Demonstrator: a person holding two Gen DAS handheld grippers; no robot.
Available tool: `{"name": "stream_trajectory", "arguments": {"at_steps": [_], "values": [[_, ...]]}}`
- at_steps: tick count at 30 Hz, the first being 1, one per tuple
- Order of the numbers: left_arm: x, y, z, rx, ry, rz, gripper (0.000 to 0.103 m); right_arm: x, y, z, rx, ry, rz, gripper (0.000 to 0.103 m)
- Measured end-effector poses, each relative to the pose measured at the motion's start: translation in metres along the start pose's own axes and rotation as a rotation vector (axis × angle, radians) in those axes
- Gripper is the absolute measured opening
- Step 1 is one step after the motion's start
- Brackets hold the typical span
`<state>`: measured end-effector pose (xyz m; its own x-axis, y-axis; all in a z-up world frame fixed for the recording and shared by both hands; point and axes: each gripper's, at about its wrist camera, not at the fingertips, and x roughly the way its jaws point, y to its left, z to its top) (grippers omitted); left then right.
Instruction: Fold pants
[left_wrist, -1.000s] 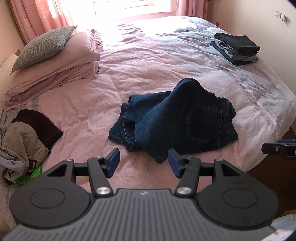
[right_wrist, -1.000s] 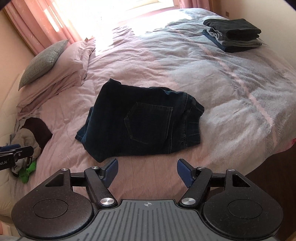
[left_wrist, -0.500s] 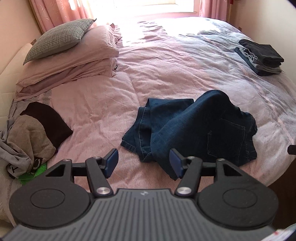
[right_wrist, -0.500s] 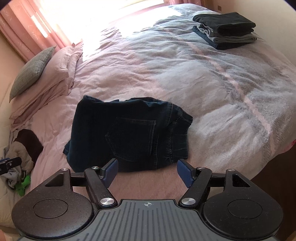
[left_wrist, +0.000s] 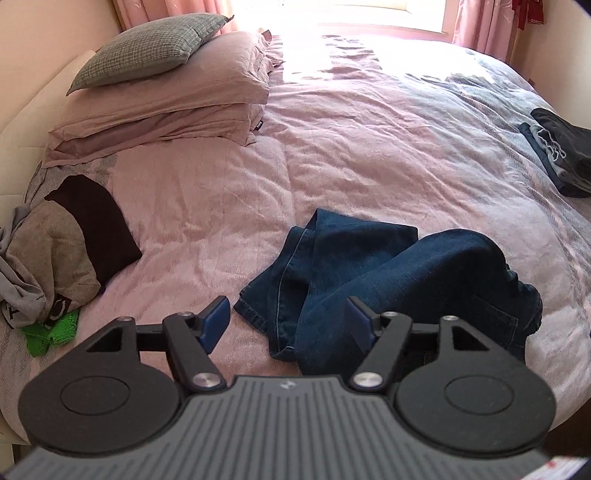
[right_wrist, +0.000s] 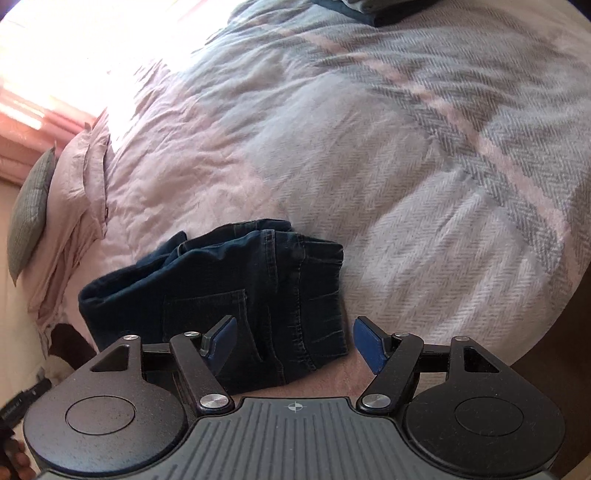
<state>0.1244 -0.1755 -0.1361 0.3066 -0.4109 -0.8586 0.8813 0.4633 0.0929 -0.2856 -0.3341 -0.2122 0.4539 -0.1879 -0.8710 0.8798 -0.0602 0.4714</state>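
Dark blue jeans (left_wrist: 373, 269) lie crumpled on the pink bed cover (left_wrist: 332, 155), leg ends toward the left, back pocket and waist toward the right. My left gripper (left_wrist: 288, 323) is open just above the leg hems near the bed's front edge, holding nothing. In the right wrist view the jeans (right_wrist: 236, 291) show the back pocket and the waistband. My right gripper (right_wrist: 293, 341) is open over the waist end, its left pad above the denim, its right pad beside the waistband edge over the cover.
Stacked pink pillows (left_wrist: 166, 99) with a grey checked cushion (left_wrist: 147, 48) lie at the far left. A heap of grey, dark and green clothes (left_wrist: 55, 254) sits at the left edge. Folded dark garments (left_wrist: 557, 147) rest at the far right. A striped grey-pink blanket (right_wrist: 443, 155) covers the bed's right part.
Both grippers have come lower and closer to the jeans; the left has swung toward the leg hems, the right toward the waist end. Jaws stay open. The jeans have not moved.
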Motion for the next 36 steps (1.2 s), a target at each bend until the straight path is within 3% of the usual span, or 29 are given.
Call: {"name": "stream_trajectory", "arguments": {"at_steps": [8,14,17,21,22,23,25,31,36], "values": [[0.046,-0.012,0.035,0.058,0.032,-0.029,0.069,0.053,-0.044,0.039,0.47,0.031,0.067,0.067],[0.091,-0.018,0.068,0.156,0.064,-0.047,0.071,0.087,-0.056,0.052,0.742,-0.001,0.005,0.067],[0.112,-0.024,0.082,0.206,0.078,-0.065,0.072,0.11,-0.057,0.057,0.839,0.023,-0.032,0.067],[0.137,-0.035,0.099,0.263,0.102,-0.101,0.075,0.139,-0.062,0.05,0.962,0.102,-0.016,0.067],[0.143,-0.038,0.102,0.275,0.11,-0.112,0.075,0.142,-0.064,0.045,0.979,0.108,-0.008,0.057],[0.148,-0.043,0.106,0.29,0.118,-0.124,0.076,0.141,-0.066,0.038,0.996,0.085,0.015,0.026],[0.159,-0.051,0.113,0.314,0.13,-0.143,0.076,0.129,-0.068,0.021,0.982,0.044,0.041,0.016],[0.191,-0.067,0.126,0.35,0.177,-0.175,0.081,0.034,-0.073,-0.051,0.796,-0.187,0.059,0.011],[0.211,-0.095,0.129,0.381,0.258,-0.247,0.083,-0.053,-0.057,-0.097,0.644,-0.391,-0.025,0.011]]}}
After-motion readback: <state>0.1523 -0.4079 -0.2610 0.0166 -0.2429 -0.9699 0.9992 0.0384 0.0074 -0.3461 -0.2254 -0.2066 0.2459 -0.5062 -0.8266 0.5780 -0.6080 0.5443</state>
